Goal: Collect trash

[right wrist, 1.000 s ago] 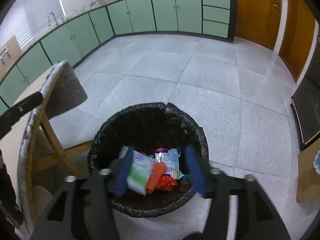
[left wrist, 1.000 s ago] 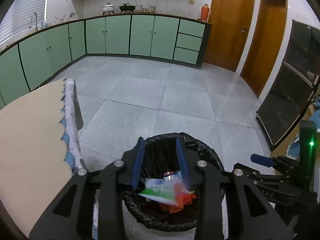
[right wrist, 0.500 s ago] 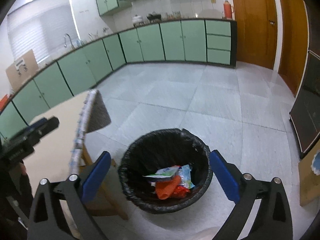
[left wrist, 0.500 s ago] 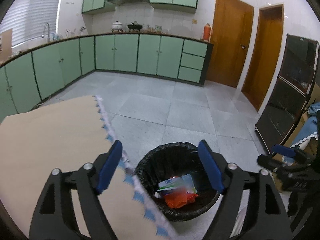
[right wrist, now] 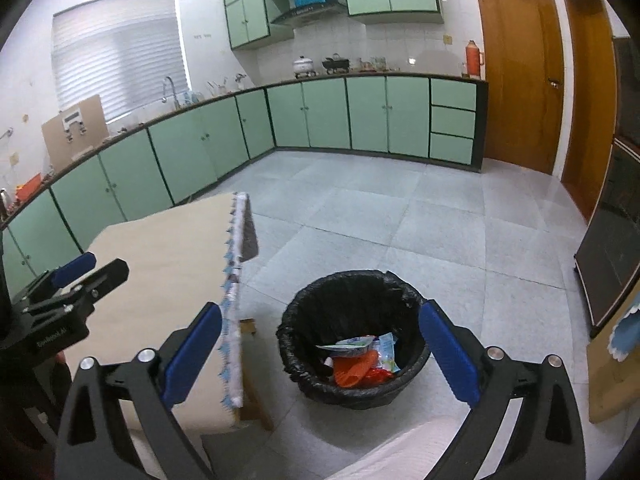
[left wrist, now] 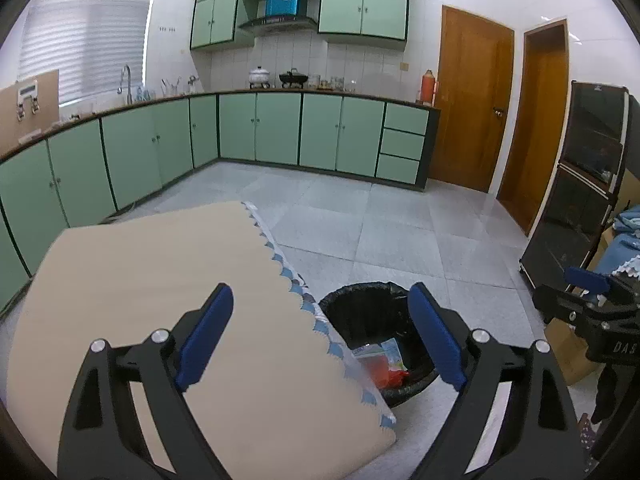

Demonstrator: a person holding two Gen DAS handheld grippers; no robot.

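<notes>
Left tool (left wrist: 320,336): blue-padded fingers spread wide apart, nothing between them, held above the beige-topped desk (left wrist: 160,280) with its scalloped blue-and-white cloth edge. Right tool (right wrist: 320,354): fingers also wide apart and empty, held above the floor just beside the desk.

Round black-bagged trash bin (right wrist: 352,344) stands on the grey tiled floor (right wrist: 400,220), just beside the desk's edge. In the right wrist view it sits between the fingers with its whole rim visible; inside lie crumpled wrappers (right wrist: 360,360), white-green, orange and red. In the left wrist view the bin (left wrist: 372,320) is at about 4 o'clock from the tool centre, its left side hidden behind the desk edge, wrappers (left wrist: 380,364) only partly seen.

Left view alone shows the right tool (left wrist: 588,292) at 3 o'clock and a dark glass cabinet (left wrist: 592,184). Right view alone shows the left tool (right wrist: 76,276) at 9 o'clock over the desk (right wrist: 168,248) and the wooden desk leg (right wrist: 252,364).
</notes>
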